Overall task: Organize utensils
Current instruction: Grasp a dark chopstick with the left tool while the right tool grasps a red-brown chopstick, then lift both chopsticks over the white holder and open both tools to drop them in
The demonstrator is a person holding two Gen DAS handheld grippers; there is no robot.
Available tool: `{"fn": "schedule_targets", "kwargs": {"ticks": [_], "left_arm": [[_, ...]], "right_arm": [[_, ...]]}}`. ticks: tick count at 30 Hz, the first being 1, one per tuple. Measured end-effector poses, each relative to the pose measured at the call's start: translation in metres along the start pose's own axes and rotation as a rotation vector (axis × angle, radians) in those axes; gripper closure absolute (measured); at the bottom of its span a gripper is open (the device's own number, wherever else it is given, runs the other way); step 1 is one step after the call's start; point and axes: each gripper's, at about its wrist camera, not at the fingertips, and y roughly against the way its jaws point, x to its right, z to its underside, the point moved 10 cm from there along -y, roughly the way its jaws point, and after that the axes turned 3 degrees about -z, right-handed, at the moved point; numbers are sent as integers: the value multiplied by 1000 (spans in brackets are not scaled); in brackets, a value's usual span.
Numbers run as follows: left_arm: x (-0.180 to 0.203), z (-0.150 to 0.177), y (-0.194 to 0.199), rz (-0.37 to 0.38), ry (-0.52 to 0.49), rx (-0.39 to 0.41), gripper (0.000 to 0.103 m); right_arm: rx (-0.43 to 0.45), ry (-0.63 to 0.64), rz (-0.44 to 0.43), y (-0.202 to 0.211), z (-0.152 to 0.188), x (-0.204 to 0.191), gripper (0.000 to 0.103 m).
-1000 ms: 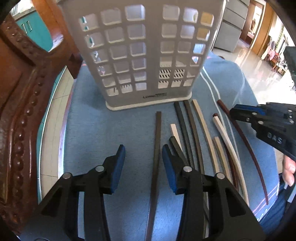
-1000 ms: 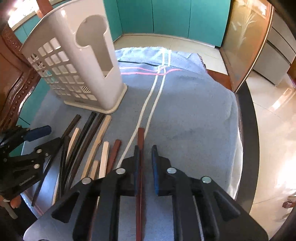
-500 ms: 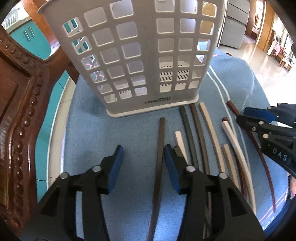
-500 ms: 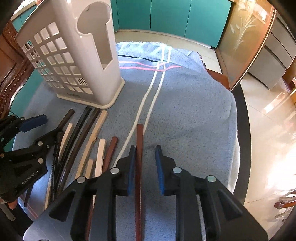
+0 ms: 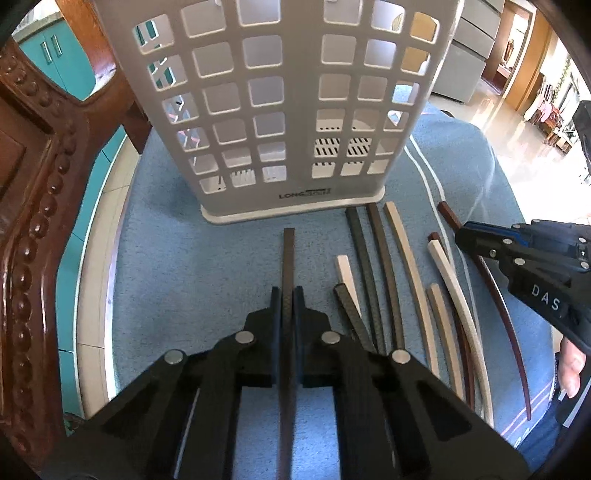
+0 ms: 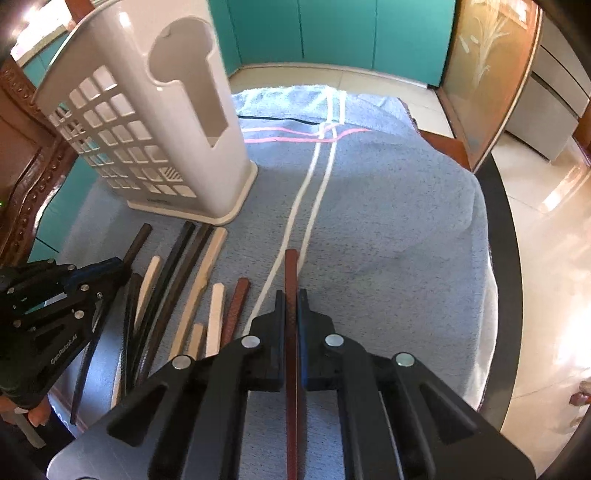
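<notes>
A white slotted utensil holder stands upright on a blue towel; it also shows in the right wrist view. My left gripper is shut on a dark brown chopstick that points at the holder's base. My right gripper is shut on a reddish-brown chopstick lying along the towel. Several loose chopsticks, dark, beige and reddish, lie side by side between the two grippers and show in the right wrist view.
A carved wooden chair back stands close on the left. The round table's dark edge curves on the right, with tiled floor beyond. Teal cabinets stand behind the table.
Both grippers have closed: the left onto the dark brown chopstick, the right onto the reddish-brown one. The left gripper has also come closer to the holder.
</notes>
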Motion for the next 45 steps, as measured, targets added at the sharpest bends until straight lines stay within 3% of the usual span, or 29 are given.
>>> {"fn": "schedule_targets", "kwargs": {"ticks": [4, 8, 15, 19, 22, 26, 29, 32, 37, 45], "left_arm": [[-11, -1, 22, -28, 20, 60, 96], [-21, -4, 79, -39, 8, 207, 96], [-21, -4, 181, 68, 17, 391, 96], [-10, -24, 234, 105, 31, 489, 96], [-15, -45, 280, 110, 38, 583, 96], [-38, -98, 334, 79, 94, 731, 96], [-53, -124, 345, 45, 162, 787, 96], [-67, -142, 337, 20, 227, 829, 96], [-74, -147, 282, 27, 268, 753, 96], [-71, -149, 233, -74, 228, 697, 96]], "right_arm": [[71, 32, -15, 24, -8, -5, 96], [209, 85, -66, 86, -17, -18, 96], [438, 131, -170, 199, -17, -36, 96], [551, 151, -237, 255, -32, -51, 96], [670, 152, -307, 300, -65, -61, 96], [811, 73, -339, 336, -114, -57, 96], [893, -4, -311, 338, -141, -45, 96], [886, -49, -272, 312, -152, -35, 96], [770, -14, -201, 243, -151, -35, 96], [714, 68, -134, 208, -133, -52, 96]]}}
